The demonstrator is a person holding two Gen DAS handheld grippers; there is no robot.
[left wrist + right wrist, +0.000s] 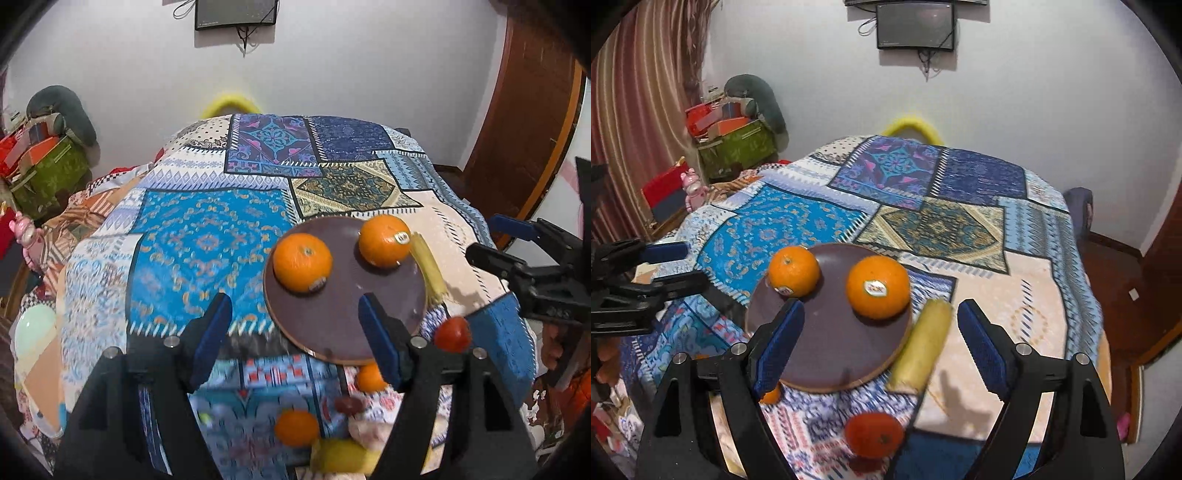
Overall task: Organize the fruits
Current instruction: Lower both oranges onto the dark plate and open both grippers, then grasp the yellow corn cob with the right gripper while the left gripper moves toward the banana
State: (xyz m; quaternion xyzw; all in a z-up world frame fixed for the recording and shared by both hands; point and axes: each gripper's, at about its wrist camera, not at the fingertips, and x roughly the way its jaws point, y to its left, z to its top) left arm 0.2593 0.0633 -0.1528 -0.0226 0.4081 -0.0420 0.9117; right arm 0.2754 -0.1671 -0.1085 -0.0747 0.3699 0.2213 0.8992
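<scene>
A dark brown plate lies on the patchwork cloth with two oranges on it, one at the left and one at the right. A pale yellow banana lies beside the plate's right rim. A red tomato sits near the front. More oranges and a yellow fruit lie at the front edge. My left gripper is open and empty above the plate's left side. My right gripper is open and empty above the plate and banana.
The cloth-covered table drops off on the right to a brown floor. Boxes and clutter stand at the back left by a curtain. A monitor hangs on the wall behind. A wooden door is at the right.
</scene>
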